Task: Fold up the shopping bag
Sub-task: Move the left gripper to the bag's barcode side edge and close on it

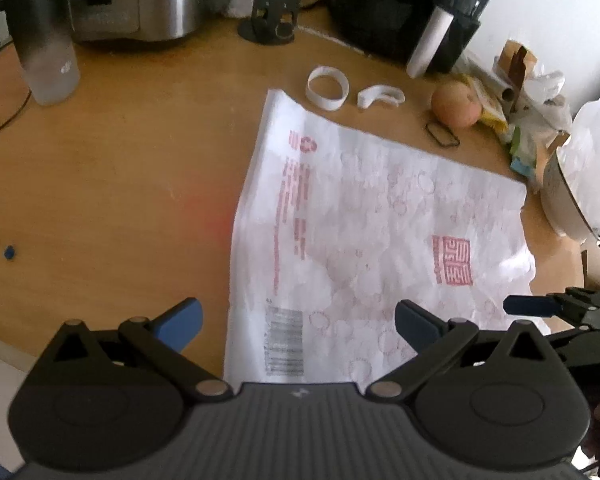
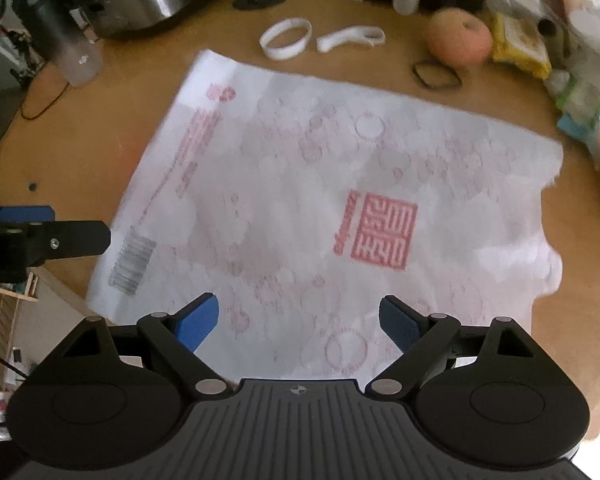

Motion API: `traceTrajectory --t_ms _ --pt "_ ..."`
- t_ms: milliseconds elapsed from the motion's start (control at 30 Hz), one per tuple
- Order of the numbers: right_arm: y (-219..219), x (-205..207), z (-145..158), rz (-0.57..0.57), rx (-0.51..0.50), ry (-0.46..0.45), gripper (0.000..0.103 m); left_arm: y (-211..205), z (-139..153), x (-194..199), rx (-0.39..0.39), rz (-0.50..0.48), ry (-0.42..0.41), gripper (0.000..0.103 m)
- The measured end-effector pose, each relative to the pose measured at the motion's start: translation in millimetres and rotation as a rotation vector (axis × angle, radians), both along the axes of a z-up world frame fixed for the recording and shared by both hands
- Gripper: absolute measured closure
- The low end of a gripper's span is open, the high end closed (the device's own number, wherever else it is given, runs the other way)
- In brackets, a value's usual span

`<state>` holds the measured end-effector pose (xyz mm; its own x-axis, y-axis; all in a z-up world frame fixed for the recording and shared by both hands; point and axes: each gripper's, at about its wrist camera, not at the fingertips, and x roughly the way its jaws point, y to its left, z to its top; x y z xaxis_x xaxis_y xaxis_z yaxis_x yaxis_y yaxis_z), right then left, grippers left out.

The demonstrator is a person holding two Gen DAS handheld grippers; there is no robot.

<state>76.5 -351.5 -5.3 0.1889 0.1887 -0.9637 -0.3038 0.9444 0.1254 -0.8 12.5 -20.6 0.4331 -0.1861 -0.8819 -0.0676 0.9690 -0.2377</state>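
1. Right now we see the shopping bag (image 2: 320, 200) lying flat and spread out on the round wooden table (image 1: 120, 160). It is white and crinkly, with a red square stamp and a barcode printed on it.
2. Our left gripper (image 1: 298, 326) hangs above the near left edge of the bag. Its 2 blue fingers (image 1: 180, 322) are spread wide apart, and nothing is between them.
3. Our right gripper (image 2: 298, 322) hangs over the near part of the bag. Its fingers (image 2: 198, 322) are wide apart too, and they hold nothing.
4. We cannot tell for sure if any fingertip touches the bag, because the pictures are a bit blurry, but the bag looks free.
5. Past the far edge of the bag lie 2 white plastic loops (image 2: 286, 38) side by side.
6. Near them sits a round peach-colored fruit (image 2: 460, 36), with a black rubber band (image 2: 436, 74) just in front of it.
7. A frosted water bottle (image 1: 46, 48) stands at the far left, beside a shiny metal cooker (image 1: 136, 0).
8. A black appliance (image 1: 416, 4) stands at the back, and a pile of crumpled bags (image 1: 536, 92) is on the right.
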Motion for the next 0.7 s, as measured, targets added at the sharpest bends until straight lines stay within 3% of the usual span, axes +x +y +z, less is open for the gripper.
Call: traceTrajectory --t_ms 467,633,700 --pt "14.0 16.7 0.4 0.064 0.060 0.016 0.014 2.3 -13.7 3.4 0.048 -0.023 0.064 0.000" --pt "10.0 19.2 -1.9 0.036 0.074 0.021 0.014 12.9 -20.6 4.0 -0.024 -0.017 0.072 0.000" --pt "8.5 21.3 -2.5 0.024 0.079 0.027 0.014 27.4 -28.3 5.9 -0.108 0.015 0.086 0.001"
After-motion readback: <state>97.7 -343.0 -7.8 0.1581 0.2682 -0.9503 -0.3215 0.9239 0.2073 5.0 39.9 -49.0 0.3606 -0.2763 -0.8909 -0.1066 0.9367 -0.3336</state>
